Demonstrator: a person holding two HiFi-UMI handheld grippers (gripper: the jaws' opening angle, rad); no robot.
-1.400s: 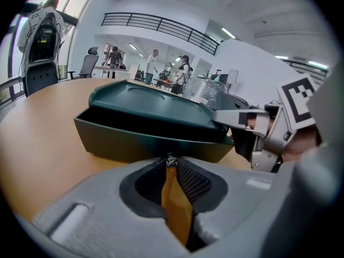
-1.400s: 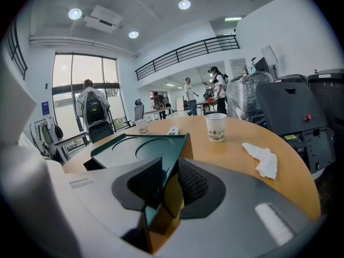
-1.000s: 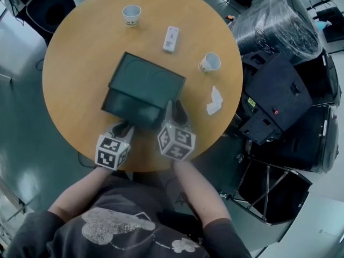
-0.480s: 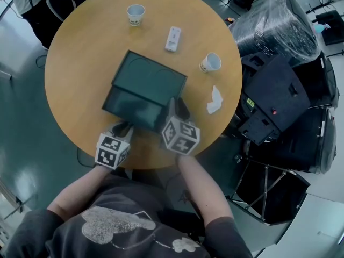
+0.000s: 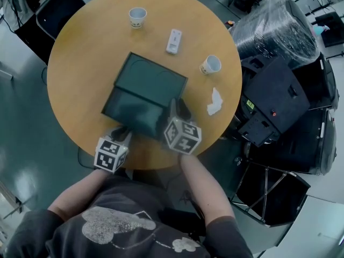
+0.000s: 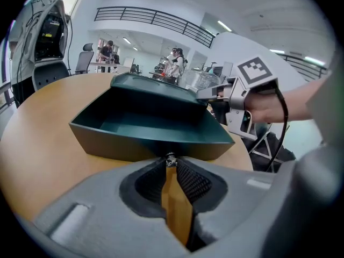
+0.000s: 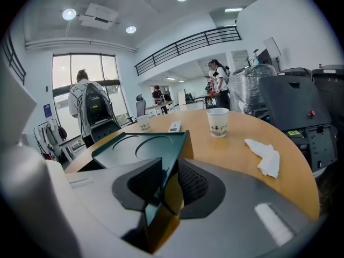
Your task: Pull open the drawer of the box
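Note:
A dark green box (image 5: 154, 79) lies on the round wooden table (image 5: 80, 63), and its drawer (image 5: 130, 109) stands pulled out toward me. The left gripper view shows the drawer's hollow inside (image 6: 142, 127) and a small metal knob (image 6: 171, 158) on its front wall. My left gripper (image 5: 123, 133) (image 6: 171, 163) is shut on that knob at the fingertips. My right gripper (image 5: 176, 106) (image 7: 164, 184) is shut on the box's near right corner (image 7: 177, 144), one finger above the lid and one below. The left gripper view also catches the right gripper (image 6: 236, 98) beside the box.
On the table beyond the box are a white remote (image 5: 173, 40), a paper cup (image 5: 137, 16) at the far left, another cup (image 5: 210, 64) at the right and a crumpled tissue (image 5: 215, 101). Black cases (image 5: 279, 95) stand to the table's right. People stand far off.
My left gripper has drawn back a little toward the table's near edge with the knob, and the drawer stands slightly further out. The right gripper stays on the box.

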